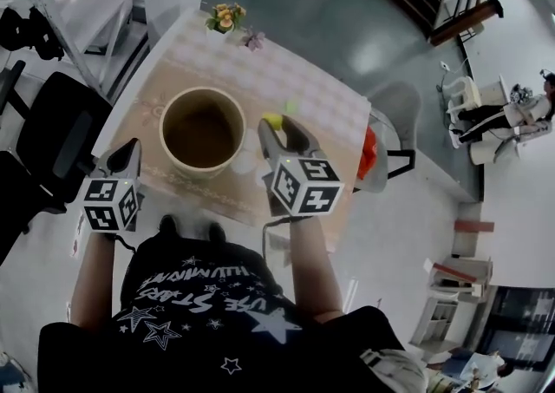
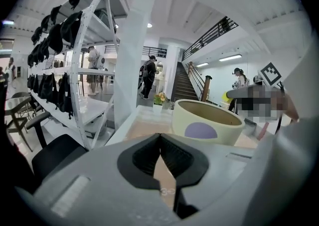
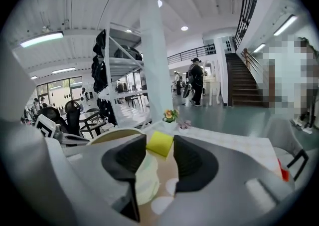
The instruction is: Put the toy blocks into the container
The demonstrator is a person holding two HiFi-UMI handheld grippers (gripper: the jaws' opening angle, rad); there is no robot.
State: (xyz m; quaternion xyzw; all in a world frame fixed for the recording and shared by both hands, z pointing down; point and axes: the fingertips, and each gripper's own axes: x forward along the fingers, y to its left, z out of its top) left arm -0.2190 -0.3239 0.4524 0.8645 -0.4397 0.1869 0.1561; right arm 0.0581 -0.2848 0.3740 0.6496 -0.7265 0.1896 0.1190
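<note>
A cream round container (image 1: 201,131) stands on the patterned table (image 1: 321,92), and I see nothing inside it. Just right of its rim, my right gripper (image 1: 281,126) is shut on a yellow block (image 1: 272,120). In the right gripper view the yellow block (image 3: 159,143) sits tilted between the dark pads (image 3: 130,156), with the container's rim (image 3: 112,133) to the left. A small green block (image 1: 291,108) lies on the table beyond it. My left gripper (image 1: 132,148) hovers at the table's left edge; its jaws meet, and nothing is between them (image 2: 159,137). The container (image 2: 207,120) stands ahead of it to the right.
A small pot of flowers (image 1: 225,16) stands at the table's far edge, with a pink item (image 1: 253,38) beside it. A grey chair (image 1: 395,114) with a red thing (image 1: 368,153) is at the right. A black office chair (image 1: 52,131) and white shelving (image 2: 84,70) are at the left.
</note>
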